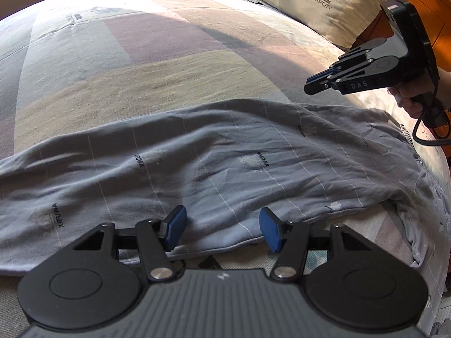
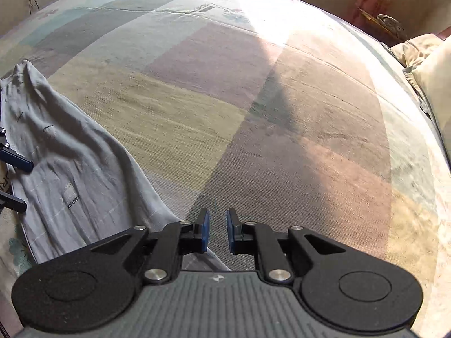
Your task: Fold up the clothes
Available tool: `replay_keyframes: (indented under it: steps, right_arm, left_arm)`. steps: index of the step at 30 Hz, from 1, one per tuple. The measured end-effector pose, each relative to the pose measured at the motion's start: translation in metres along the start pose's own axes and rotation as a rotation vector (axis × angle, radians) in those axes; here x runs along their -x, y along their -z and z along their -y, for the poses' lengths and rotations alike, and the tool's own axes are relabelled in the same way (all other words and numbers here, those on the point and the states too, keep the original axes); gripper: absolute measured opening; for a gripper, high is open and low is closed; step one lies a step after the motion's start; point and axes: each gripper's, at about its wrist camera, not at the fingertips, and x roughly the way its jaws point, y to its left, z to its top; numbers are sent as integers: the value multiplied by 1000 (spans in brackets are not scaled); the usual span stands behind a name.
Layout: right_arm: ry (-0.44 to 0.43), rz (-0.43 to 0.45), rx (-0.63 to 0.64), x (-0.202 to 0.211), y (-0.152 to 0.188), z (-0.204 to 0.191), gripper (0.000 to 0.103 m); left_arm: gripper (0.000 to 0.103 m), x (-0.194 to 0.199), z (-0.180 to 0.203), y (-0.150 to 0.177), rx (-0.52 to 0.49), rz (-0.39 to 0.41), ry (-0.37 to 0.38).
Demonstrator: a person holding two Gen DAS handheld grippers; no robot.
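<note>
Patchwork-sheeted bed [image 1: 169, 56] carries grey garment [image 1: 225, 155] and pillow [image 1: 324, 2]

We see strong sunlight washing out the far bedsheet [image 2: 253, 28]; a dark shadow band crosses it; fisheye bends the edges; both views stay sharp.

My left gripper [image 1: 222, 229] hangs low with its blue-padded fingers spread wide and empty, while my right gripper [image 2: 217, 231], gripped at the handle by a bare hand [image 1: 414, 95], hovers level with its fingers [image 2: 203, 231] parallel, a narrow gap between them, holding nothing.
</note>
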Motion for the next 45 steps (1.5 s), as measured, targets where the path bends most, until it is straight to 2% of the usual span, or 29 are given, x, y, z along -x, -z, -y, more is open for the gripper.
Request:
replay_keyframes:
  steps: [3,5,9,12,13,15,16,17,19,21,23,26,31,34,37,45]
  right_arm:
    - [3,-17,7,7,17,14,16]
    - [-25,-19,21,9,22,18,19]
    - [-77,-23,102,0,27,11,26]
    - [-105,-36,168,-8,31,2,27]
    - [-103,-44,187,-10,34,-1,26]
    - [-101,-44,199,-8,32,-5,3]
    - [-61,-30,213,-6,31,-7,2]
    - [-28,-19,213,-5,30,-6,2]
    - [-10,-13,120,-6,27,6,3]
    - [-1,-25,58,-9,25,13,9]
    - [6,6,46,-1,21,9,13]
    - [-31,49,21,13,13,1,14]
    - [-105,91,62,11,-14,-30,14]
    - [-164,113,74,3,-37,-53,14]
    - [-205,147,116,-6,-63,-80,14]
    - [-353,201,176,-43,-139,-146,14]
  left_arm:
    - [57,-5,10,-5,-18,-16,13]
    - [57,-12,20,-9,-35,-21,30]
    - [57,-26,41,-17,-69,-30,63]
    - [57,-37,56,-23,-94,-37,89]
    - [57,-41,61,-25,-102,-40,97]
    - [58,-40,64,-24,-107,-34,97]
    - [58,-38,65,-24,-105,-38,103]
    - [58,-36,64,-24,-99,-39,108]
    - [58,-33,60,-23,-90,-51,98]
    - [58,-29,54,-21,-82,-69,85]
    - [58,-20,48,-21,-69,-67,87]
    - [58,-1,23,-26,-31,-5,34]
    - [58,20,-34,-35,30,93,-143]
    - [58,30,-65,-33,85,149,-172]
    - [57,21,-92,-24,171,58,-223]
    - [60,41,-100,12,218,98,-172]
